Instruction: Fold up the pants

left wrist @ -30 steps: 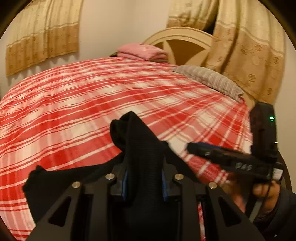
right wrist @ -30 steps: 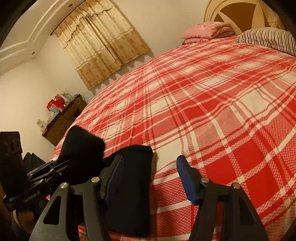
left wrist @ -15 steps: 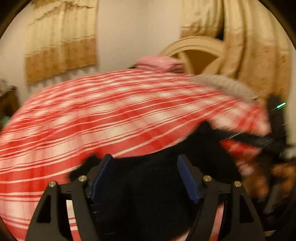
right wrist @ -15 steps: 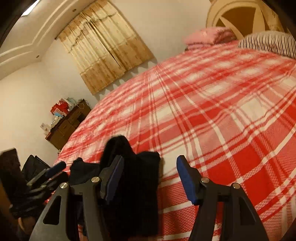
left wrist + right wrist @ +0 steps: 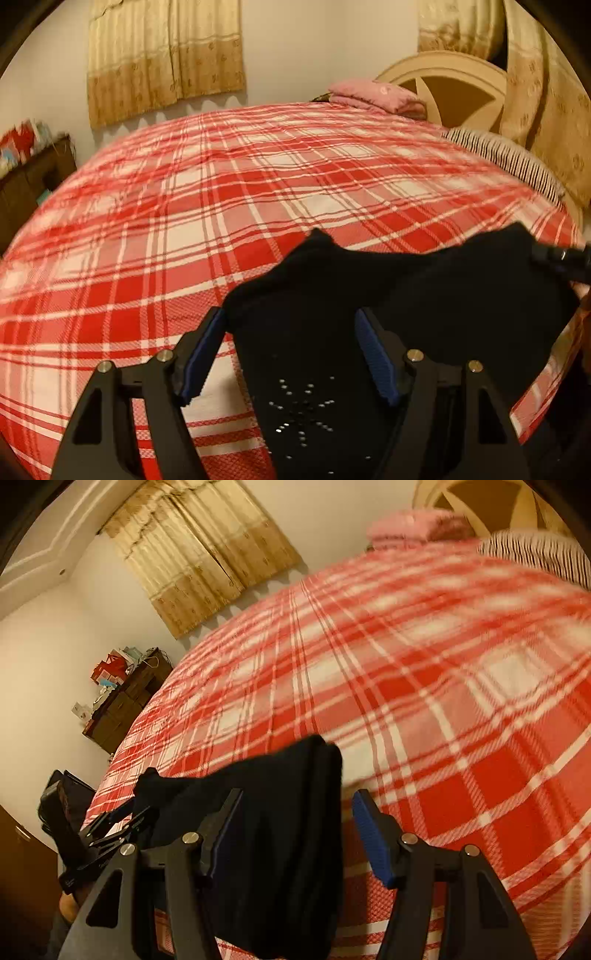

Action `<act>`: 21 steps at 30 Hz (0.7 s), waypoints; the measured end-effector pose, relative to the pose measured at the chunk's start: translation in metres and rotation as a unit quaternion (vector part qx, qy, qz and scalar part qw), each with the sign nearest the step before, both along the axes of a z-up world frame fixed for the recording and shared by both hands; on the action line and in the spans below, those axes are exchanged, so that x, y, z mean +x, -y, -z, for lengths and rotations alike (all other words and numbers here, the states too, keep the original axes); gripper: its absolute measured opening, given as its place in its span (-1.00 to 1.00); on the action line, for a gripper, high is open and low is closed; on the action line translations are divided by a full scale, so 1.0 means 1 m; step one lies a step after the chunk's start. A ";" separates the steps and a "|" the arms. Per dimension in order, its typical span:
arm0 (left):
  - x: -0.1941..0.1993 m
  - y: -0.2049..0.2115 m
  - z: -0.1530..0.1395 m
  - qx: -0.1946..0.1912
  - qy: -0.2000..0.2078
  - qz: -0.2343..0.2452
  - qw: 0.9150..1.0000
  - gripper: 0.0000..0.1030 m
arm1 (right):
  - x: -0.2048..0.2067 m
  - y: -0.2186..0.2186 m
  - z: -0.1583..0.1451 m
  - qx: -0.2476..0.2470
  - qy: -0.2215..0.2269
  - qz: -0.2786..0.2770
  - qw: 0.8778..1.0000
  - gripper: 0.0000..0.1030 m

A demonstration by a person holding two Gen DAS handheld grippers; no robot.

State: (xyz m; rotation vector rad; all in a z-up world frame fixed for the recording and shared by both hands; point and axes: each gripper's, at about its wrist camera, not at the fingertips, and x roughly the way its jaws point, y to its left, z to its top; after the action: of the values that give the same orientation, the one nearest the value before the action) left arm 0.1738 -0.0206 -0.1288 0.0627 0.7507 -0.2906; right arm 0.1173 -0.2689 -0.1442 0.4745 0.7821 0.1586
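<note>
So here's where I'm at with the black pants (image 5: pixel 424 295): they're bunched at the near edge of the bed (image 5: pixel 221 206), on the red plaid cover, right under both my grippers. My left gripper (image 5: pixel 291 354) has its fingers (image 5: pixel 201 350) spread wide, with the cloth lying between them but neither blue pad pressing on it, so nothing's gripped there. The studded bit of the fabric sits right below that gap.

My right gripper (image 5: pixel 295 838) is also parted. A thick fold of the pants drapes against the inner face of one finger (image 5: pixel 225 834), while the other pad (image 5: pixel 369 842) stands clear over bare cover. I'd say it isn't pinching anything, just has the cloth leaning on one side.

The way I read it, the pants are kept close to the edge so I can reach both ends without leaning over. They look lumpy still, with one corner poking up, so I reckon the fold isn't tidy yet. The pink blanket (image 5: pixel 376 96) and striped pillow (image 5: pixel 509 162) sit well apart by the headboard, out of the way.
</note>
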 end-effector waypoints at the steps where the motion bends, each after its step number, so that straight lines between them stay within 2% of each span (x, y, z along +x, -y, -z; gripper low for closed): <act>1: 0.001 -0.004 0.000 -0.009 -0.002 -0.001 1.000 0.51 | 0.001 0.000 0.004 0.006 -0.009 -0.005 1.000 0.19; 4: 0.005 -0.008 0.005 -0.007 -0.003 -0.009 1.000 0.73 | 0.004 -0.001 0.013 0.001 -0.026 -0.009 1.000 0.19; 5: 0.007 -0.009 0.007 -0.004 -0.004 -0.009 1.000 0.73 | 0.005 -0.002 0.015 0.005 -0.028 -0.014 0.999 0.09; 6: 0.008 -0.010 0.010 -0.005 -0.007 -0.008 1.000 0.73 | 0.006 -0.004 0.015 0.012 -0.027 -0.022 0.999 -0.28; 7: 0.008 -0.012 0.011 -0.009 -0.008 -0.007 1.000 0.73 | 0.006 -0.008 0.014 0.018 -0.024 -0.038 0.999 -0.37; 8: 0.009 -0.014 0.012 -0.009 -0.008 -0.008 1.000 0.74 | 0.006 -0.013 0.009 0.010 -0.018 -0.046 0.999 -0.42; 9: 0.009 -0.017 0.014 -0.005 -0.007 -0.012 1.000 0.80 | 0.006 -0.018 0.004 -0.003 -0.011 -0.051 0.999 -0.55; 13: 0.013 -0.033 0.017 -0.006 -0.010 -0.034 0.999 0.85 | 0.009 -0.045 -0.023 -0.020 0.022 -0.101 0.994 -0.61; 17: 0.015 -0.046 0.017 0.004 -0.007 -0.056 0.998 0.85 | 0.003 -0.062 -0.055 -0.005 0.077 -0.132 0.988 -0.64; 19: 0.017 -0.053 0.020 -0.004 -0.012 -0.059 0.998 0.85 | 0.008 -0.062 -0.053 -0.016 0.066 -0.129 0.989 -0.64; 21: 0.018 -0.058 0.022 -0.022 -0.018 -0.057 0.998 0.85 | 0.017 -0.055 -0.036 -0.030 0.036 -0.107 0.993 -0.64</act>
State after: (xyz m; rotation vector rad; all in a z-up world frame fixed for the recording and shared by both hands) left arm 0.1920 0.0371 -0.1504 -0.0261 0.7811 -0.1998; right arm 0.1346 -0.2139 -0.1085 0.3259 0.7635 0.3494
